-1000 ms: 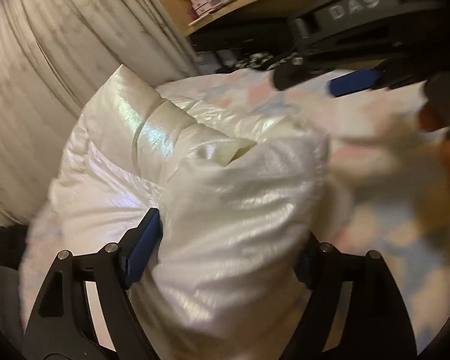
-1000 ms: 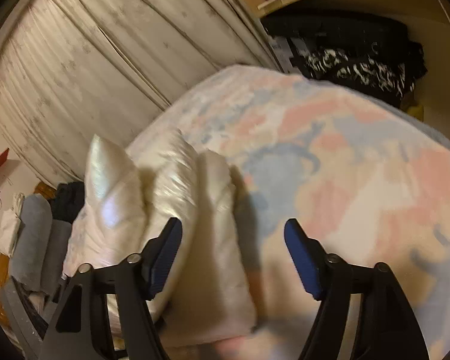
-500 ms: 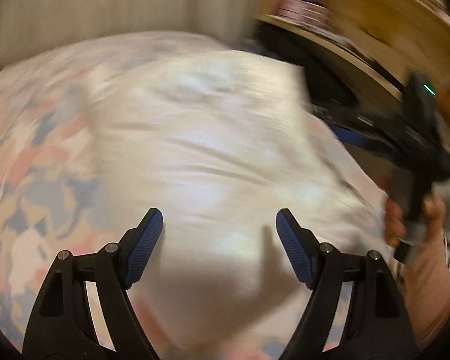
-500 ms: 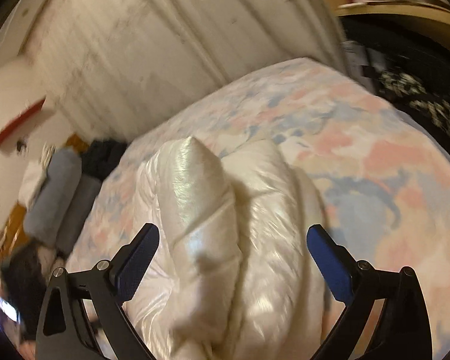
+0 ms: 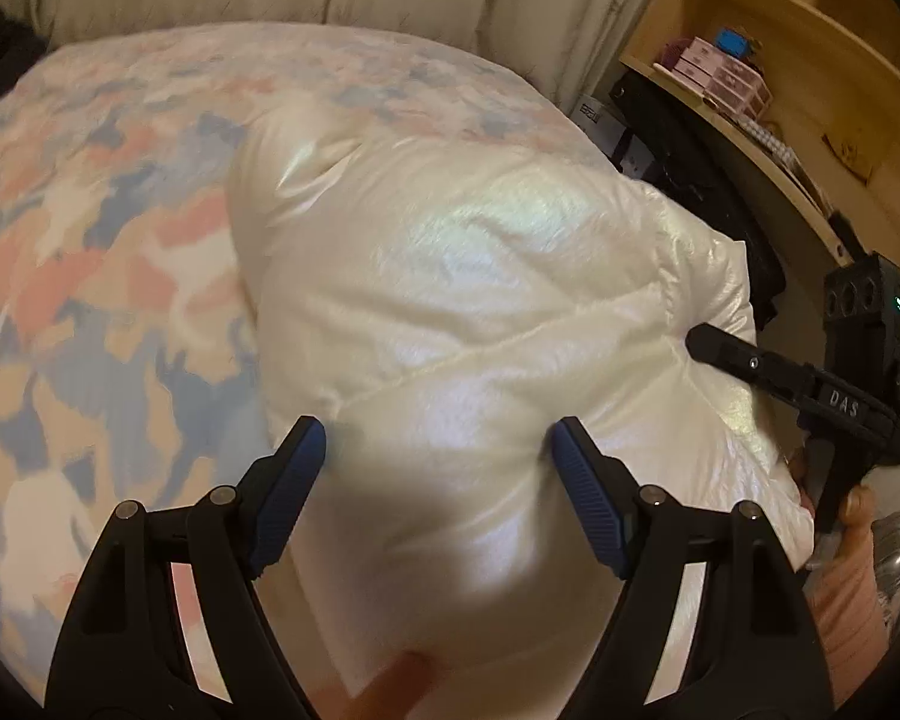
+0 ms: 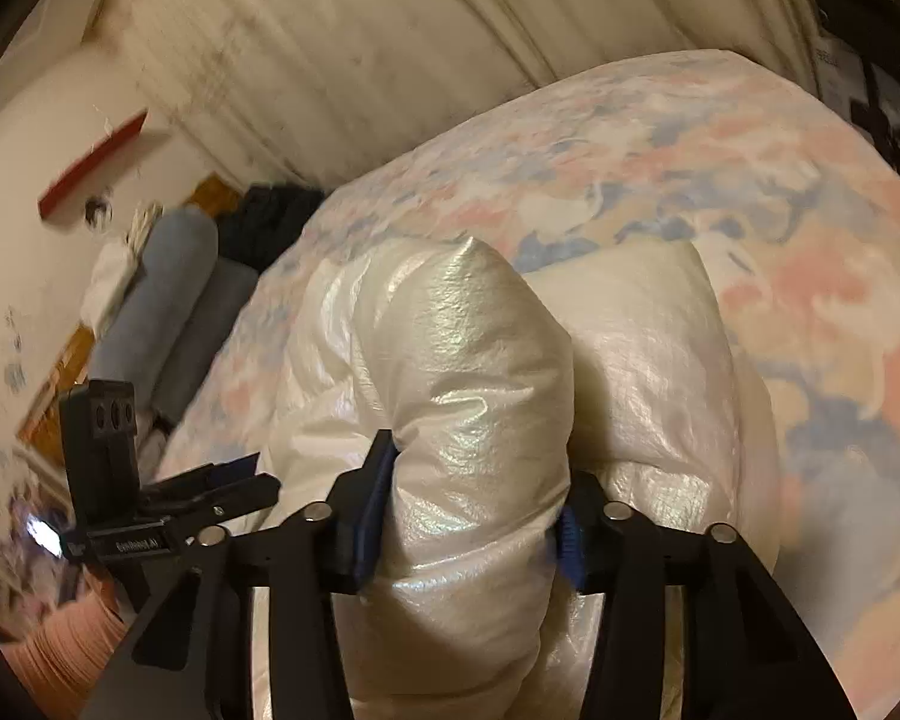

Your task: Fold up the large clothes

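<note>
A shiny white puffer jacket [image 5: 450, 270] lies bunched on the patterned bed cover [image 5: 90, 240]. My left gripper [image 5: 435, 456] stands wide, and its blue pads press the sides of the jacket's thick near end. In the right wrist view a rounded fold of the jacket [image 6: 468, 360] rises between the pads of my right gripper [image 6: 480, 510], whose jaws are closing and pinch the fold. The right gripper [image 5: 690, 342] also shows at the jacket's right edge in the left wrist view. The left gripper [image 6: 258, 480] shows at the left of the right wrist view.
Pale curtains [image 6: 390, 60] hang behind the bed. A wooden shelf [image 5: 780, 90] with small boxes stands to the right, with dark bags [image 5: 690, 150] under it. Grey rolled cushions [image 6: 168, 300] lie beside the bed at the left. A hand [image 5: 852, 516] holds the right gripper's handle.
The jacket was held up in my left gripper and now rests on the bed. My right jaws spread wide over the jacket, then closed on a fold. Both views swung round.
</note>
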Demonstrator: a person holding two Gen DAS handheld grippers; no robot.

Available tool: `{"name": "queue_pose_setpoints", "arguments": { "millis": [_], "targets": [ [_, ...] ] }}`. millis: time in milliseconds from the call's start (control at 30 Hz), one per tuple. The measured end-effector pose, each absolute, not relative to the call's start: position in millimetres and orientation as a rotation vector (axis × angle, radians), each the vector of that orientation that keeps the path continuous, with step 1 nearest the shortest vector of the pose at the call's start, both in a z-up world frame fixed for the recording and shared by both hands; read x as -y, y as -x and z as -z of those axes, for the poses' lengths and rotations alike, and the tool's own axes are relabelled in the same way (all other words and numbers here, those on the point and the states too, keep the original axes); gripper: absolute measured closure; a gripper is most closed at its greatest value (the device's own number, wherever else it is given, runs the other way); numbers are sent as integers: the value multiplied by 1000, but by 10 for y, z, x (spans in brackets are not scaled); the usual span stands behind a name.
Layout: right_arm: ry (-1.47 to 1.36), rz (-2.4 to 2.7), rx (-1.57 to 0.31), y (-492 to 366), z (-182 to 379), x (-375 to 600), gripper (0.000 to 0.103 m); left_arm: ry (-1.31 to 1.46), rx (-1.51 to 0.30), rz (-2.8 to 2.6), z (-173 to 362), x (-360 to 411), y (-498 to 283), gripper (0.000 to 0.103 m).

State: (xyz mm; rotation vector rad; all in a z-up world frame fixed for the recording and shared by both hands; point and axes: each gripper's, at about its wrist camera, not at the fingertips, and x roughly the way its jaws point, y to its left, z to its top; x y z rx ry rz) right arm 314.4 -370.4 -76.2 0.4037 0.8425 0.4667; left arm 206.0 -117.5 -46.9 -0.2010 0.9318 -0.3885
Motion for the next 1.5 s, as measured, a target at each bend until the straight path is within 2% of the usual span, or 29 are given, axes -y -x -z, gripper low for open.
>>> {"name": "queue_pose_setpoints", "arguments": {
  "millis": [100, 300, 467, 633, 1100, 1500],
  "targets": [
    [-419, -422, -770, -2993, 781, 3781, 76, 173, -913, 408, 399, 1362, -2107, 27],
    [-528, -311, -734, -2674, 1056, 4134, 78, 38, -874, 453, 228, 1894, -1926, 26],
    [-614, -294, -743, -2708, 1411, 4301, 78, -104, -862, 393, 385, 2221, -1890, 14],
    [-568, -279, -746, -2837, 1633, 4204, 76, -82, -893, 349, 584, 2174, -2029, 0],
    [-576, -280, -786, -3293, 1969, 4209, 75, -45, -869, 340, 977, 2017, -2201, 0],
    [-589, -288, -804, -3262, 1915, 4218, 74, -40, -861, 336, 1071, 1976, -2209, 0]
  ]
}}
